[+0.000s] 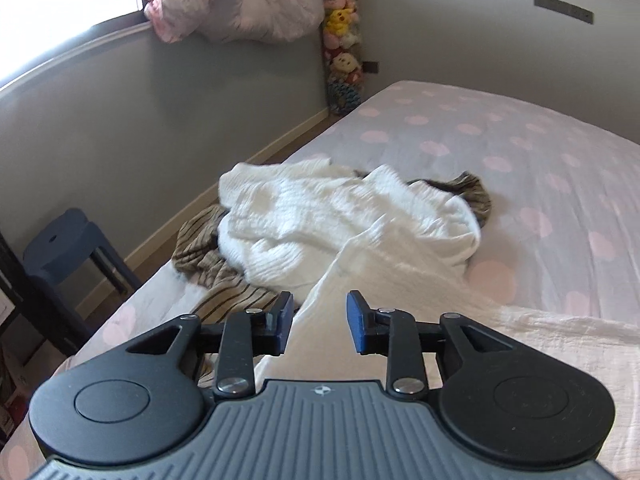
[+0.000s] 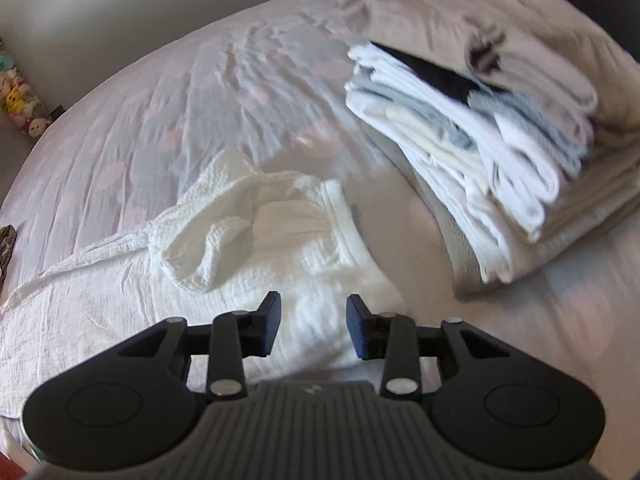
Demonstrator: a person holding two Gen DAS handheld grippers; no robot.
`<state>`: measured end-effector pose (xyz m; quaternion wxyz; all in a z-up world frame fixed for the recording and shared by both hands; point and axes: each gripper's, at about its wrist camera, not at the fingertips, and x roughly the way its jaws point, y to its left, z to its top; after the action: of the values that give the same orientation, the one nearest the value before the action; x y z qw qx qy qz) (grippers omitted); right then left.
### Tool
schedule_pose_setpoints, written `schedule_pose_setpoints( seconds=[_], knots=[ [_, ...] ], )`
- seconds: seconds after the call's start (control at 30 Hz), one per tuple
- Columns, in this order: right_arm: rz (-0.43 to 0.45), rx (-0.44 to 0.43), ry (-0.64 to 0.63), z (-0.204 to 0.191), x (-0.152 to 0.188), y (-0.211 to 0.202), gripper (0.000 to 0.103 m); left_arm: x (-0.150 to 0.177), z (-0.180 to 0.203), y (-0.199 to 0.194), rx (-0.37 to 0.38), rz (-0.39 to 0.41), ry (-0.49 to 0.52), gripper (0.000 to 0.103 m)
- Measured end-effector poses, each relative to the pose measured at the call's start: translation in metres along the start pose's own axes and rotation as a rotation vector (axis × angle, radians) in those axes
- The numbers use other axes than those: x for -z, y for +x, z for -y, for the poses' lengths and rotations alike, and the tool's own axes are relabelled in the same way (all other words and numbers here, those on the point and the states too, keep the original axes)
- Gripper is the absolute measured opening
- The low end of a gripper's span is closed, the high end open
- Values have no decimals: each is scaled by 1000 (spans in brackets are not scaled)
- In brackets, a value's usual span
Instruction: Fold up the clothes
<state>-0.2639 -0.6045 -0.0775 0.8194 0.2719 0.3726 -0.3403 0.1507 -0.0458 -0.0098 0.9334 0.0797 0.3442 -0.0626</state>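
A white crinkled garment (image 1: pixel 340 224) lies rumpled on the bed, stretching from a heap toward my left gripper (image 1: pixel 319 320), which is open and empty just above the cloth. A brown striped garment (image 1: pixel 208 252) lies under the heap near the bed's left edge. In the right wrist view the same white garment (image 2: pixel 224 248) spreads flat with a folded-over sleeve. My right gripper (image 2: pixel 313 324) is open and empty just above its near edge.
A stack of folded clothes (image 2: pixel 472 136) sits on folded beige bedding (image 2: pixel 560 60) at the right. The polka-dot bed sheet (image 1: pixel 520 152) extends far. A blue stool (image 1: pixel 68 244) stands beside the bed by the wall. Plush toys (image 1: pixel 342 40) hang in the corner.
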Motion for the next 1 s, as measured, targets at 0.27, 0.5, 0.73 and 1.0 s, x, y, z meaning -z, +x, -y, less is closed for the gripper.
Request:
schedule_pose_setpoints(
  seconds=[0.27,0.5,0.73,1.0],
  knots=[
    [23,-57,-157,-30,-35,14,39,-12,102,-25,264,63,81,41],
    [-25,-110,-181,-44,-45,47,38,-5,202,-32,484,30,203,41],
    [-45,-221,-78,-26,-43,90,38,16,298,-31,648,-39,308,41],
    [-12,-310,49,-6,-24,87,6,55,410,-37,854,-137,439,40]
  ],
)
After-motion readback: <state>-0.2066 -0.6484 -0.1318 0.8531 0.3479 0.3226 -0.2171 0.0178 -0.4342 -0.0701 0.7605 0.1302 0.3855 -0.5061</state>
